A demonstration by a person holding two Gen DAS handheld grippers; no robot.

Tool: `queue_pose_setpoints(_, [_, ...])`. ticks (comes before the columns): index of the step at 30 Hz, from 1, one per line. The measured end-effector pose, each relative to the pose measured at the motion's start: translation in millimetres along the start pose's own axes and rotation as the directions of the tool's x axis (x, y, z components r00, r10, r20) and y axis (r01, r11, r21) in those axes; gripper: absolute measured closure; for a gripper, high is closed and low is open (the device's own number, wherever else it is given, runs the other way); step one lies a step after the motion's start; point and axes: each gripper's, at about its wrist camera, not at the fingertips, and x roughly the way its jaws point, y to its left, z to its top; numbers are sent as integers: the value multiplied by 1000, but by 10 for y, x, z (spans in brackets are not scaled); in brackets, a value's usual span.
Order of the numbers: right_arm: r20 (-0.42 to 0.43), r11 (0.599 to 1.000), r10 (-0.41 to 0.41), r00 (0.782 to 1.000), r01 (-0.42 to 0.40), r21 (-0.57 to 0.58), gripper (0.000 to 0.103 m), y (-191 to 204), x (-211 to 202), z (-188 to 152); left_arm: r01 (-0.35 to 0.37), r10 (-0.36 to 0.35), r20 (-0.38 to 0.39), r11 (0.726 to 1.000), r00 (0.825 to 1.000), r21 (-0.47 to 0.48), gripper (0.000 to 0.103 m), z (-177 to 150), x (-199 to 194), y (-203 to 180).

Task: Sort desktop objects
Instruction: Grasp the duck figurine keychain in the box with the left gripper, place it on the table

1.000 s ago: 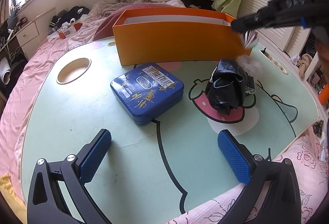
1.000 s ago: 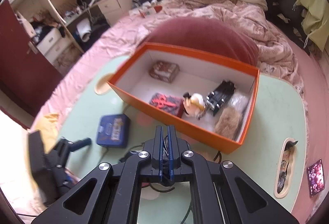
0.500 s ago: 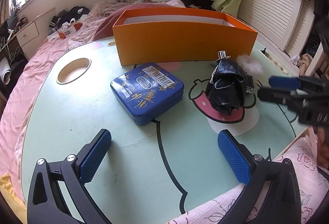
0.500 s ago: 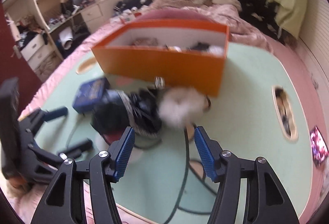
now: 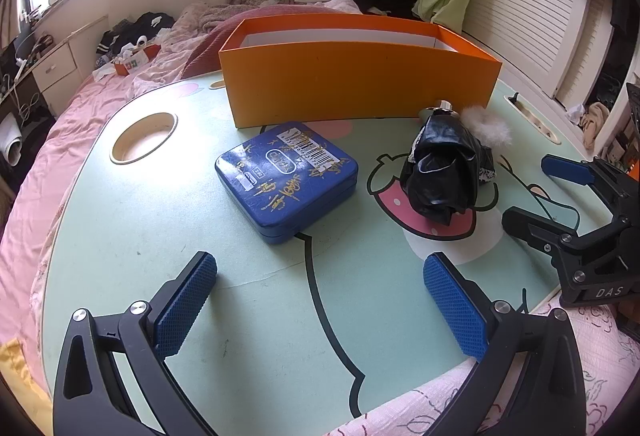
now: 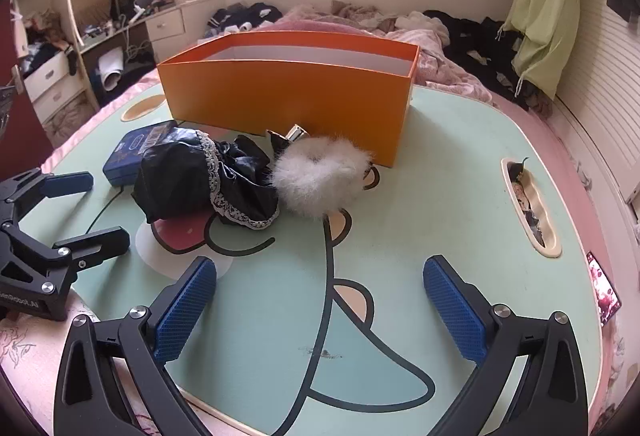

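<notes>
An open orange box (image 5: 360, 84) (image 6: 288, 96) stands at the back of the mint lap table (image 6: 420, 196). In front of it lie a blue tin (image 5: 286, 176) (image 6: 132, 152), a black lace-trimmed cloth bundle (image 5: 444, 172) (image 6: 192, 176) and a white fluffy piece (image 5: 488, 126) (image 6: 320, 176). My left gripper (image 5: 320, 300) (image 6: 104, 208) is open and empty near the front edge, short of the tin. My right gripper (image 6: 320, 296) (image 5: 528, 190) sits low, to the right of the bundle; its jaws are opening with nothing between them.
A round cup hole (image 5: 144, 138) is cut in the table's left side and a long slot (image 6: 528, 204) in its right side. A phone (image 6: 604, 294) lies past the right edge. Pink bedding and scattered clothes surround the table.
The right gripper came down from above the orange box to table level beside the black bundle and went from shut to wide open. The white fluffy piece stayed by the box. The left gripper stayed put.
</notes>
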Motion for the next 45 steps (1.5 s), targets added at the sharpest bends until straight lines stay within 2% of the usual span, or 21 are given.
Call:
queue_pose_setpoints(2, [1,1000,1,1000,-1,1,0,8,0,-5,-12,12,-8,1000,1000,10,0,46,-12,-23])
queue_pose_setpoints(5, [1,1000,0,1000,0,0,0,33,-4,0,1,-2,42,1000,999,20,0,254,-162,-86])
queue_pose_setpoints(8, [1,1000,0,1000,0,1,0,24,-6,-2,148,-147,60,989,987,-3,0,666,-318,-149])
queue_pose_setpoints(10, [1,1000,0,1000,0,1,0,37,-5,2,257,-256,33,966,966,-31,0,1017,-326,-200])
queue_pose_setpoints(12, [1,1000,1,1000,-1,2,0,43,-9,1,305,-306,-17,951,952,-58,0,1351,-214,-261])
queue_pose_setpoints(14, [2,1000,0,1000,0,1,0,47,-15,2,296,-300,-94,953,949,-60,1,1682,32,-341])
queue_pose_setpoints(16, [2,1000,1,1000,-1,2,0,46,-14,3,273,-281,-179,960,943,-65,12,1863,324,-409])
queue_pose_setpoints(17, [2,1000,1,1000,-1,2,0,45,-15,2,261,-272,-208,962,939,-82,24,1879,429,-442])
queue_pose_setpoints(19, [1,1000,1,1000,-1,2,0,50,-14,3,242,-265,-274,963,924,-118,29,1919,678,-443])
queue_pose_setpoints(22, [4,1000,-1,1000,1,4,0,49,-15,3,227,-250,-301,968,920,-110,29,1926,886,-512])
queue_pose_setpoints(26, [4,1000,0,1000,0,4,0,42,-20,4,212,-227,-349,974,909,-82,52,1887,1093,-622])
queue_pose_setpoints(27, [4,1000,0,1000,0,4,0,45,-18,6,199,-208,-349,978,914,-61,58,1871,1126,-647])
queue_pose_setpoints(28, [5,1000,0,1000,0,4,0,45,-20,6,195,-200,-349,980,915,-52,59,1881,1152,-657])
queue_pose_setpoints(30, [4,1000,-1,1000,1,4,0,46,-19,5,207,-211,-338,977,917,-49,64,1874,1163,-640])
queue_pose_setpoints(34, [4,1000,-1,1000,1,4,0,46,-20,5,254,-258,-310,966,915,-57,67,1857,1112,-554])
queue_pose_setpoints(37, [4,1000,-1,1000,1,4,0,44,-23,5,308,-319,-226,948,920,-84,67,1884,888,-433])
queue_pose_setpoints(40, [4,1000,-1,1000,1,4,0,48,-20,4,376,-387,-117,920,914,-111,67,1899,494,-286])
queue_pose_setpoints(42, [4,1000,-1,1000,1,4,0,48,-21,3,398,-402,-36,913,915,-91,67,1824,159,-168])
queue_pose_setpoints(45, [4,1000,-1,1000,1,4,0,48,-21,4,405,-403,33,912,914,-65,66,1634,-151,-59])
